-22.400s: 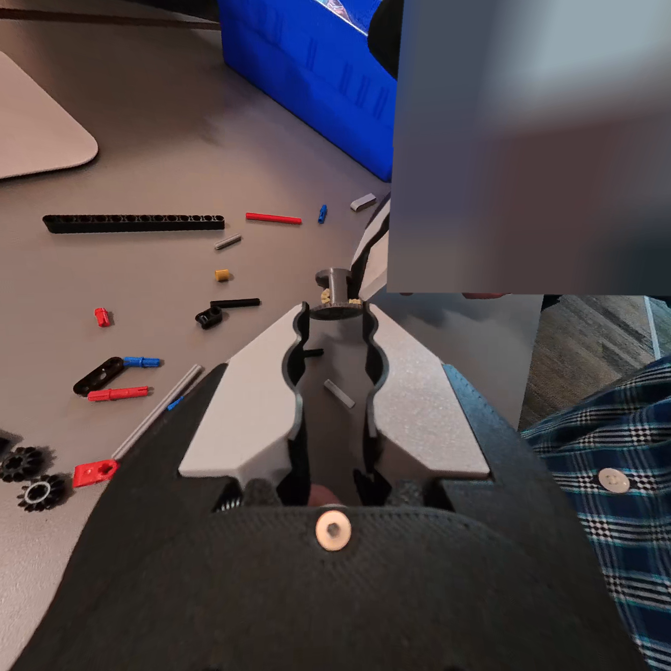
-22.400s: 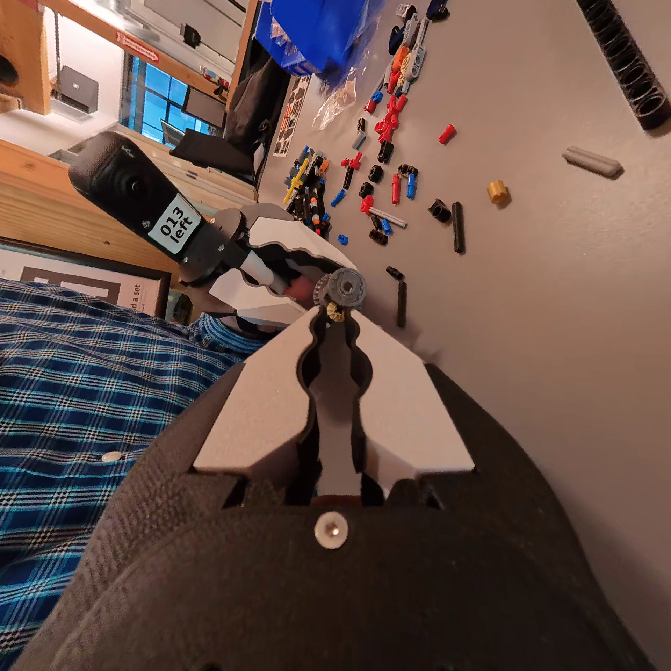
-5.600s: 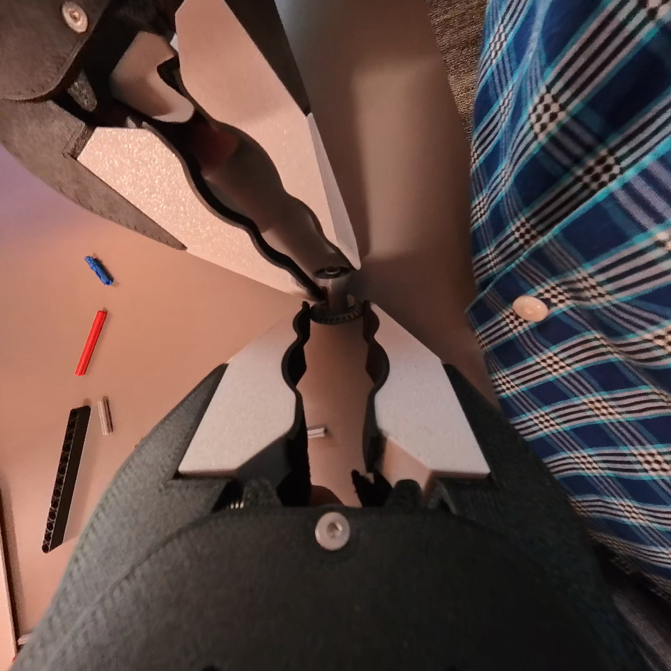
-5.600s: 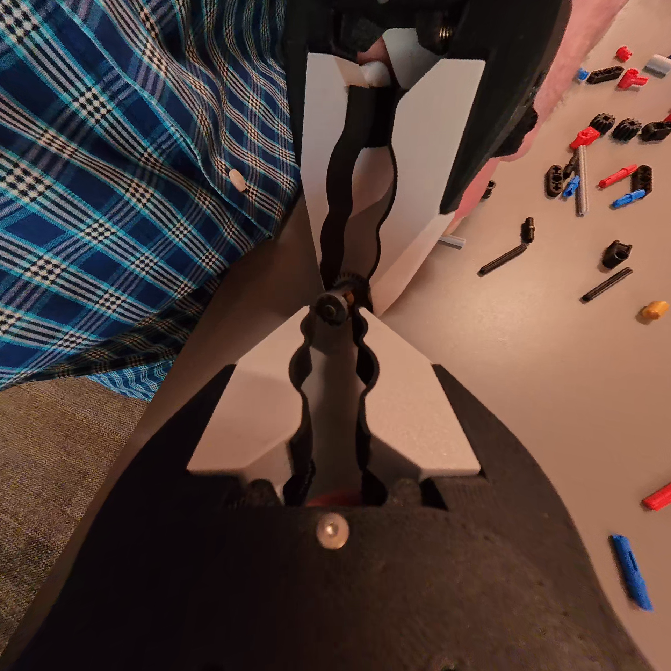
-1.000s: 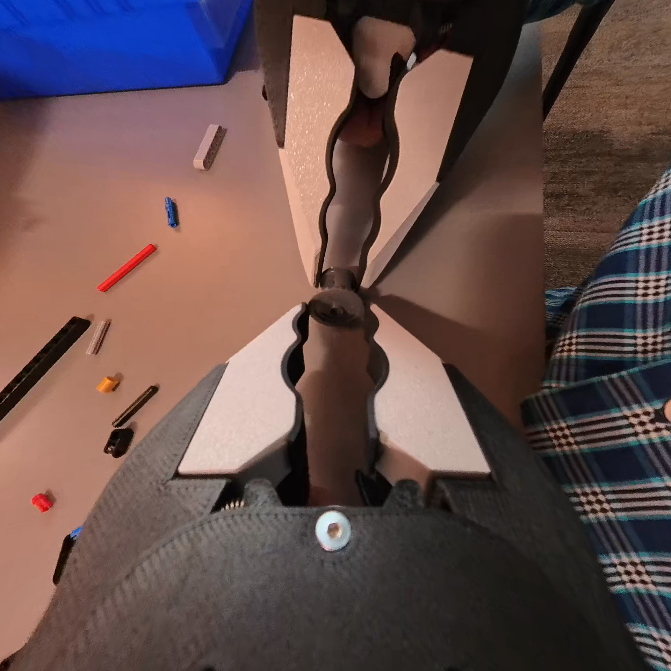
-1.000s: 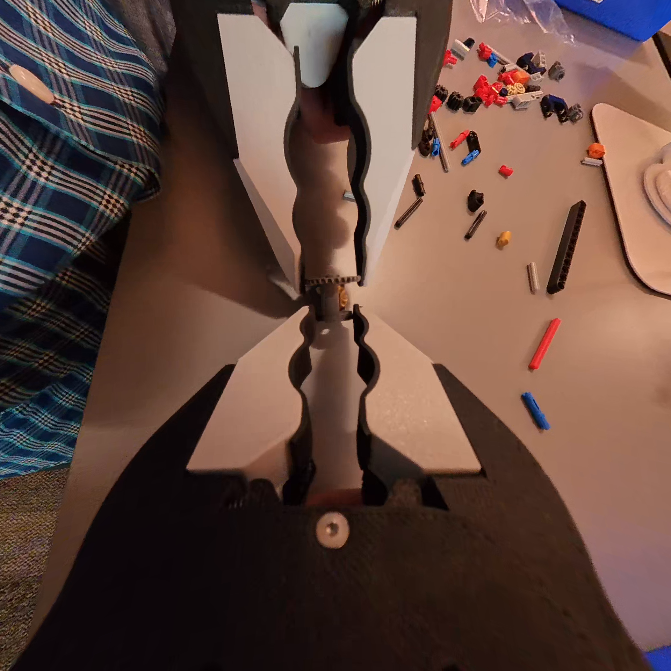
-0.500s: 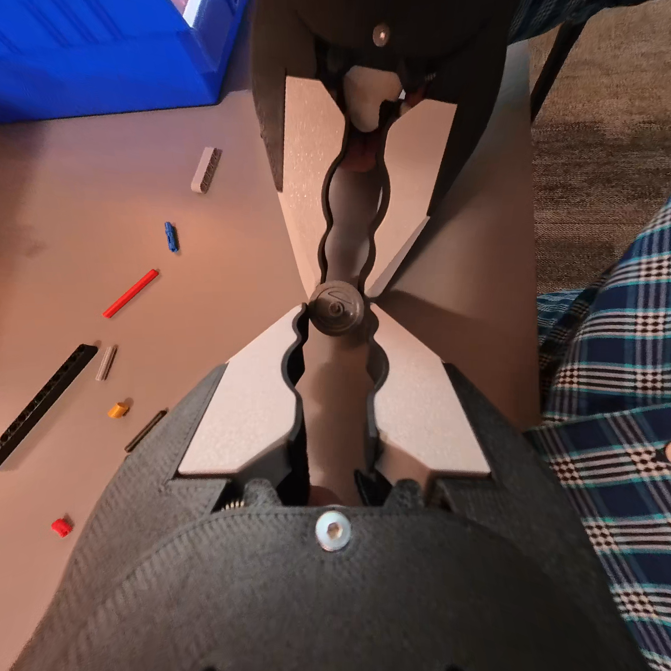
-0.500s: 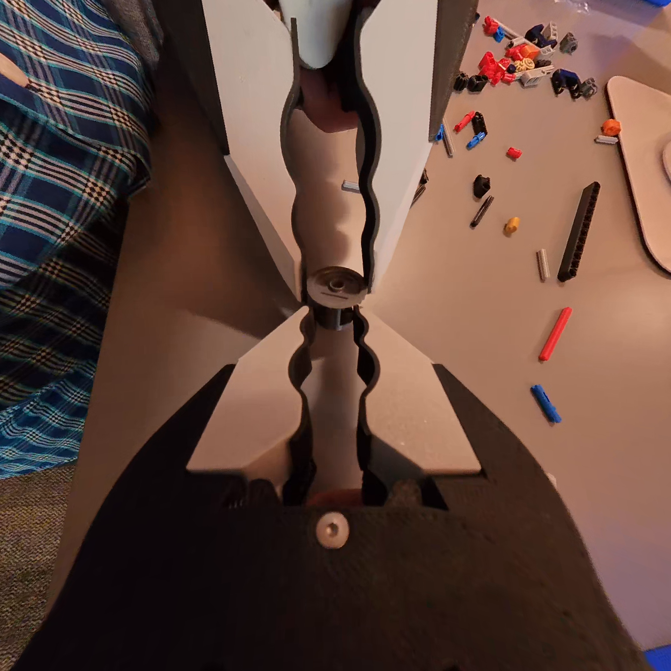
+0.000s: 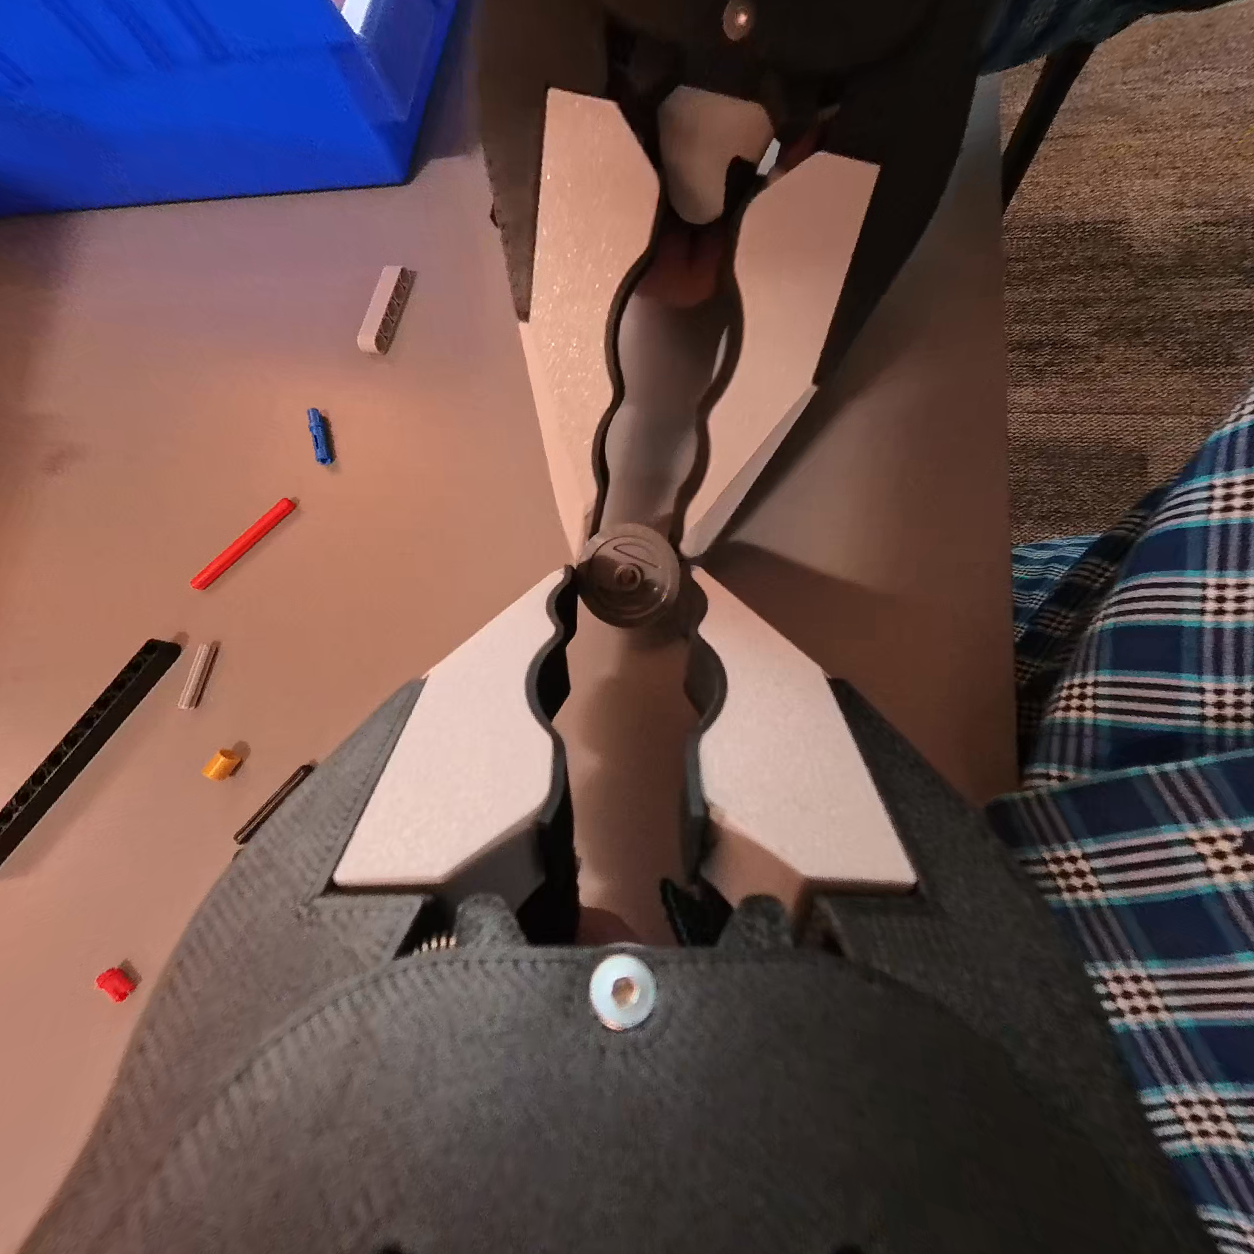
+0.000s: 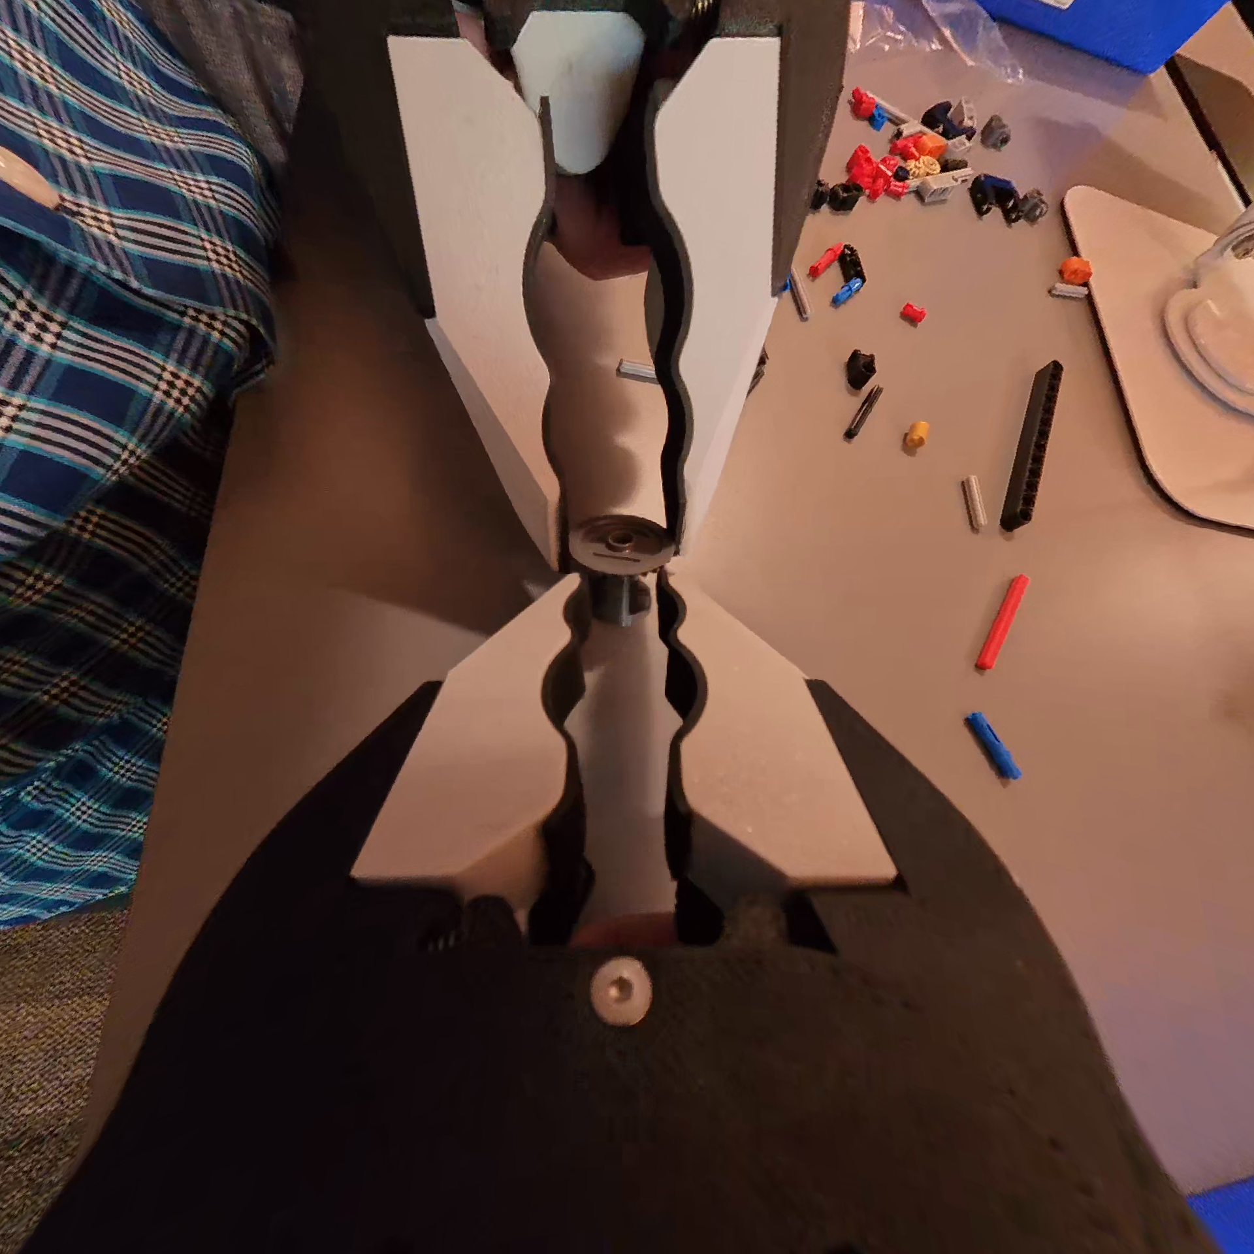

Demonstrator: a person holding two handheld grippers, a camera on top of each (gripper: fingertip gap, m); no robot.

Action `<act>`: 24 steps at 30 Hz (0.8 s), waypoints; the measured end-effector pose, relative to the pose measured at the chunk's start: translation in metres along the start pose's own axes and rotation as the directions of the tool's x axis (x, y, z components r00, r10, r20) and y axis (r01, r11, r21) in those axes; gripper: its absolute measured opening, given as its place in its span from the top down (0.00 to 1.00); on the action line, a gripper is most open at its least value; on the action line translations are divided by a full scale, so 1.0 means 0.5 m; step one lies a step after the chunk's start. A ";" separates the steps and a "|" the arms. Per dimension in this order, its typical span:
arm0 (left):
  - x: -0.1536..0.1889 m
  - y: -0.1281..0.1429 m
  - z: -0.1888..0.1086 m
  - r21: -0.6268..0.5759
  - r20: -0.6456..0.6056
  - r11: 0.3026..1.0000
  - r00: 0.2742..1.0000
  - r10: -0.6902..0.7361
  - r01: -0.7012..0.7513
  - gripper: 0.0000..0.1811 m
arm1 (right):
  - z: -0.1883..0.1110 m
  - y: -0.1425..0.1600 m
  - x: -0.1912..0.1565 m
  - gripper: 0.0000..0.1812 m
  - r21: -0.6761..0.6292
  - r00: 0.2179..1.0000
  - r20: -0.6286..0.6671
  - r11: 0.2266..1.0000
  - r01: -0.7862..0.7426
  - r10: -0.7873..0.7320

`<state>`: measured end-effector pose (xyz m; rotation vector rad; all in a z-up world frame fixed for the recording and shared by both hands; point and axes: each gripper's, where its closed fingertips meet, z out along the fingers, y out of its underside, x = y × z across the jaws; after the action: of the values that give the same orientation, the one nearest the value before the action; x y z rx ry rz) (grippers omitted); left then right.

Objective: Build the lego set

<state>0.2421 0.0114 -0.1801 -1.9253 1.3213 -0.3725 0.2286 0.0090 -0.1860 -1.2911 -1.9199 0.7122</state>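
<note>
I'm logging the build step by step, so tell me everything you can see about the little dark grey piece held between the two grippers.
The dark grey piece is a small spool-shaped plastic part: a round flat disc with a small centre hole and raised rings, on a short thick stem with fine gear teeth behind the disc. It is held above the table, pinched at once by the left gripper and the right gripper, which meet tip to tip. The disc faces the left camera.
</note>
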 end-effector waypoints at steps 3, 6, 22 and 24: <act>0.002 0.001 0.002 -0.004 -0.002 1.000 1.000 0.005 -0.005 0.84 | -0.001 -0.002 -0.001 0.93 0.007 1.000 -0.002 1.000 0.006 -0.006; 0.002 0.001 0.004 0.002 -0.008 1.000 1.000 -0.005 0.005 0.85 | 0.000 -0.001 0.000 0.93 0.004 1.000 -0.003 1.000 -0.003 0.003; -0.003 0.006 -0.002 0.010 -0.012 0.999 0.999 -0.052 0.052 0.85 | 0.005 0.000 0.004 0.91 -0.014 1.000 -0.011 1.000 -0.018 0.017; -0.002 0.009 -0.004 0.013 -0.014 0.998 0.998 -0.058 0.059 0.85 | 0.002 -0.002 0.003 0.90 -0.010 1.000 -0.009 1.000 -0.020 0.020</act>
<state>0.2374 0.0109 -0.1816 -1.9567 1.2701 -0.4233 0.2269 0.0099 -0.1858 -1.3188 -1.9083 0.7071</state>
